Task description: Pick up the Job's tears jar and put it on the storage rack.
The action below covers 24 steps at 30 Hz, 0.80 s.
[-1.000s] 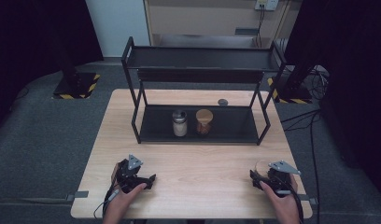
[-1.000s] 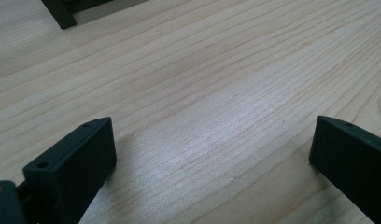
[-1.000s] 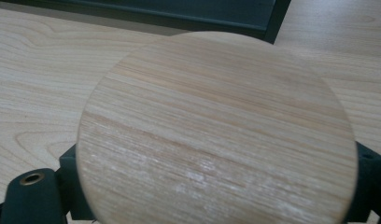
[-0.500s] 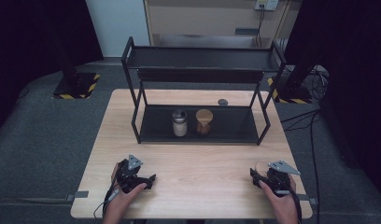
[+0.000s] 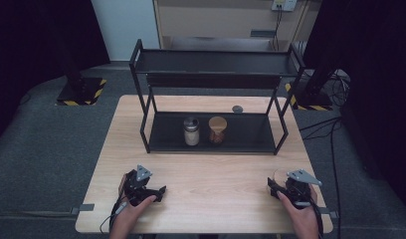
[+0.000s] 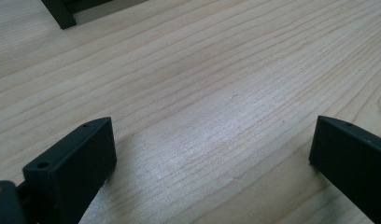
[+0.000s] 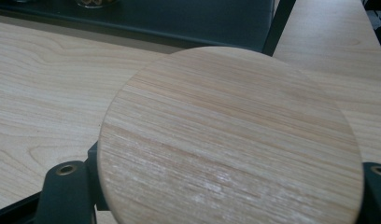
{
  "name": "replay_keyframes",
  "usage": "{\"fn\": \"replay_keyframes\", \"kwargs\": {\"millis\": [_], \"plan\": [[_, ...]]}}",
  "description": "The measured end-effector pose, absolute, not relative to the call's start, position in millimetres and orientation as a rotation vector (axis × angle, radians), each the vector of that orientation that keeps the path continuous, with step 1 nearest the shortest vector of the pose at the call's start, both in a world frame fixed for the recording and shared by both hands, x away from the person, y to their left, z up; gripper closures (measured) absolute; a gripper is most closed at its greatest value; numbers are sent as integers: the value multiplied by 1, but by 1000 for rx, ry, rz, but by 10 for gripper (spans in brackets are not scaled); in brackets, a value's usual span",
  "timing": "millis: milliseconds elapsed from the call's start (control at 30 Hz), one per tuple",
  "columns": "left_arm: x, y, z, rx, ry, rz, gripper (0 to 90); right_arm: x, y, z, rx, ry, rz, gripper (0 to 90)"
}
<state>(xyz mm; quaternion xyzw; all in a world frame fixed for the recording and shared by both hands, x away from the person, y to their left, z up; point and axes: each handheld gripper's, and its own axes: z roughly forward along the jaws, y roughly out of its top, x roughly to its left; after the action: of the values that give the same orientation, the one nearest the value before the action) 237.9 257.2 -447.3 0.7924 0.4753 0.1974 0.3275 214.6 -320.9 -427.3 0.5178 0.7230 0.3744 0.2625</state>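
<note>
In the right gripper view a round wooden lid [image 7: 226,135] sits between the two black jaws, and my right gripper [image 7: 230,186] is shut on it. In the high view that gripper [image 5: 274,185] rests at the table's near right corner, with the lid [image 5: 279,175] at its tips. What lies under the lid is hidden. My left gripper [image 5: 160,192] lies at the near left of the table. It stands open [image 6: 212,149] over bare wood with nothing between its fingers.
A black two-tier rack [image 5: 216,62] stands across the far half of the wooden table [image 5: 216,169]. Its lower shelf holds a metal-capped jar [image 5: 191,132] and a wooden-lidded jar [image 5: 217,130]. A small dark disc [image 5: 237,109] lies behind the rack.
</note>
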Motion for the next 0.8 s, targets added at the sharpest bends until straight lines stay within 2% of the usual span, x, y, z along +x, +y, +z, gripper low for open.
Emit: {"fn": "replay_keyframes", "kwargs": {"millis": [800], "plan": [[238, 257, -447, 2075, 1245, 517, 0, 229, -312, -400, 1353, 1975, 995, 258]]}}
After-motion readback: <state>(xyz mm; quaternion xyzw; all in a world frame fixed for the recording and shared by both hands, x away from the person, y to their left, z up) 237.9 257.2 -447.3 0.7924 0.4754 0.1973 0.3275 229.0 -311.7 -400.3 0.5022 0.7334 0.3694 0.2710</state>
